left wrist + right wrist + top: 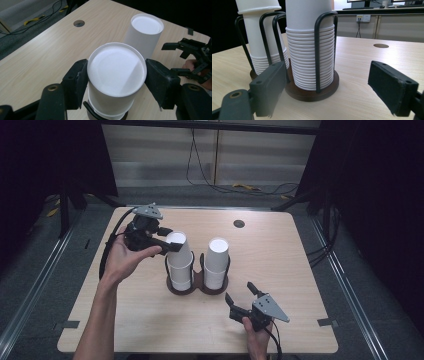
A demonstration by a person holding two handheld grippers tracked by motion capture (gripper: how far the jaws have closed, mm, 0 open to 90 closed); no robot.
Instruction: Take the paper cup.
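Pinching the top cup (116, 71) at frame centre, left gripper (167, 240) squeezes thin crushable paper near its stiffer base rim; right gripper (241, 295) gapes empty.

Left tongs (169, 240) clamped, wrist bent inward; right tongs (241, 293) agape, low near the body.

The cups (116, 72) look like plain white paper, matt, with smooth rolled rims stacked in tight ridges (308, 62). The holder (312, 93) seems to be dark brown wood at the base, slightly satiny, with thin black metal wire loops, and the table (280, 255) is pale wood-grain laminate (pretty smooth, low sheen). The left gripper (116, 82) has matt black plastic jaws with rubbery-looking pads.
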